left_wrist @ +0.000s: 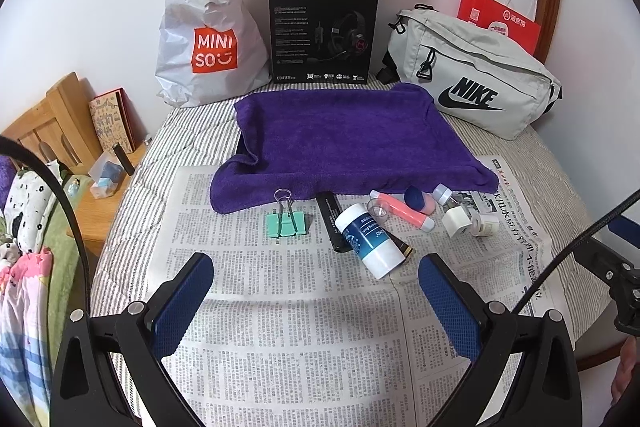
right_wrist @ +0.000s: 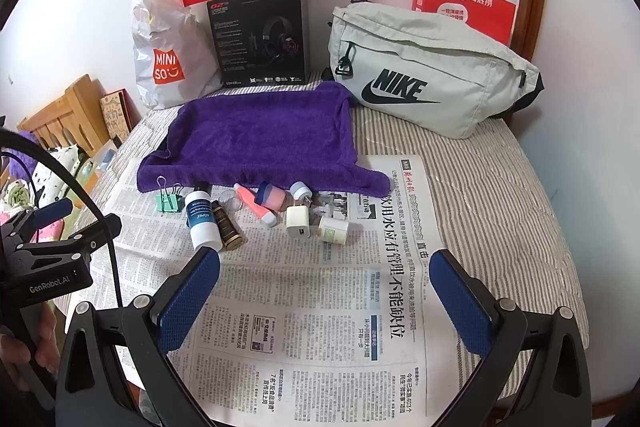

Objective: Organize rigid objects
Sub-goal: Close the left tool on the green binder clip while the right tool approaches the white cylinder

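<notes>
Purple towel (left_wrist: 344, 143); both tools empty.

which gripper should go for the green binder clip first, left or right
Left, probably. The green binder clip lies at the left end of the row, ahead of the open left gripper. From the open right gripper it sits far left, past the white bottle.
</notes>
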Available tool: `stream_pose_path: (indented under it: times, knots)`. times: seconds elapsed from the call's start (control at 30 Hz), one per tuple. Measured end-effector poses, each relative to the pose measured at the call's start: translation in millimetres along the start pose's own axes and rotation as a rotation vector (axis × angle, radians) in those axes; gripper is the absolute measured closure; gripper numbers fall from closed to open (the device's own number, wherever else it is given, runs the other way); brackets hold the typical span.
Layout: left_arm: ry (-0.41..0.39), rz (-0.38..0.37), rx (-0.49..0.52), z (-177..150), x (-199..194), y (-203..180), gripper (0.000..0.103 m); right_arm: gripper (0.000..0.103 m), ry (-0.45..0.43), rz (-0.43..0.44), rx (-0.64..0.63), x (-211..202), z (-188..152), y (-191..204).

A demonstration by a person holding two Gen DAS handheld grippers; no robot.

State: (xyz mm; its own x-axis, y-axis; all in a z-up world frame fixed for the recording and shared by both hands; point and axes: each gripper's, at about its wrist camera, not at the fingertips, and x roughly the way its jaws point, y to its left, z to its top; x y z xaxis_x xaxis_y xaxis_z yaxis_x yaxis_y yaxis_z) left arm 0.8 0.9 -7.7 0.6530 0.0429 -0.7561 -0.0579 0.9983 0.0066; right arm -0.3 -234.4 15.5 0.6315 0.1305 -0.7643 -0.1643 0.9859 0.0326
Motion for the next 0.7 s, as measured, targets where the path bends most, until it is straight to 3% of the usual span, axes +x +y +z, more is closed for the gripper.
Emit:
stream_pose_path:
  times: [0.33, 0.7]
  knots:
    - [0.046, 0.072, -0.023, 2, 47, 20, 0.0, 0.0, 0.033, 0.007, 0.01, 27, -2, -8]
    - [0.105, 0.025, -0.113, -1, 121, 45, 0.0, 0.0, 0.128, -0.009, 0.021, 77, -12, -18]
